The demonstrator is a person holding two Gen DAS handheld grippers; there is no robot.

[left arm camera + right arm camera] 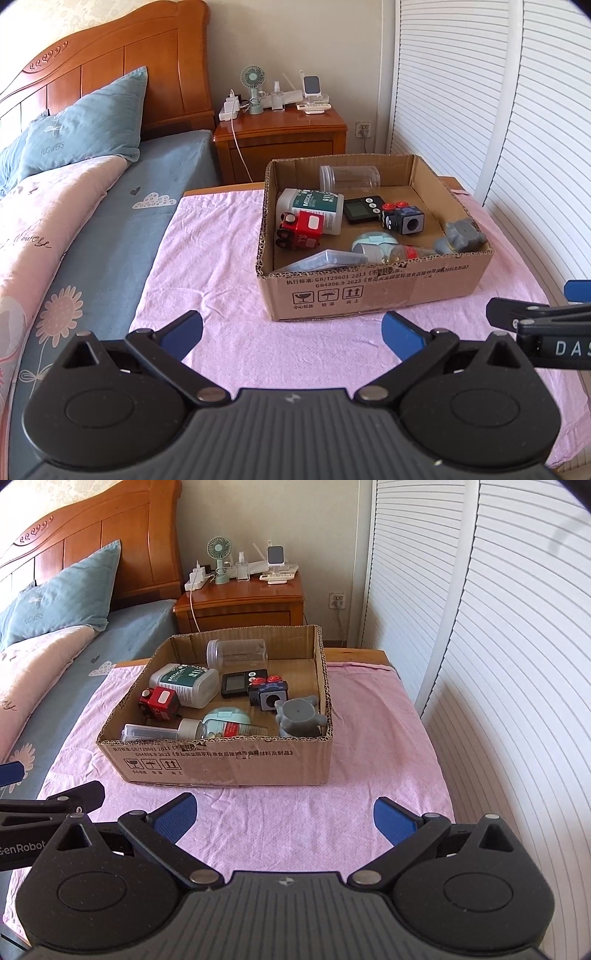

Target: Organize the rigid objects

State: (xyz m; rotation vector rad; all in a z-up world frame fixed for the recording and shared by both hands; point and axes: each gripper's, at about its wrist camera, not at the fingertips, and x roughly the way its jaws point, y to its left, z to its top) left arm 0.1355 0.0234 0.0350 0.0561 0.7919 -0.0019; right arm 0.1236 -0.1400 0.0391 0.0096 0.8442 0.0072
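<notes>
Both grippers, left gripper (291,334) and right gripper (284,818), hover with blue fingers spread wide and empty over a pink cloth (369,738). Beyond them a cardboard box (369,291) printed "GB4806.9 2023" holds a white "MEDICAL" bottle (314,208), red toy train (301,230), clear jar (238,651). Bare cloth surrounds the box, widest on its near side.

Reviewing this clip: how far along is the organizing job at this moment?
It looks done or nearly so, if the box is the destination. The cardboard box holds the red toy train, the clear jar, the white medicine bottle and the grey figure. Nothing is in hand: left gripper and right gripper are open and empty. Nothing loose shows on the pink cloth.
</notes>
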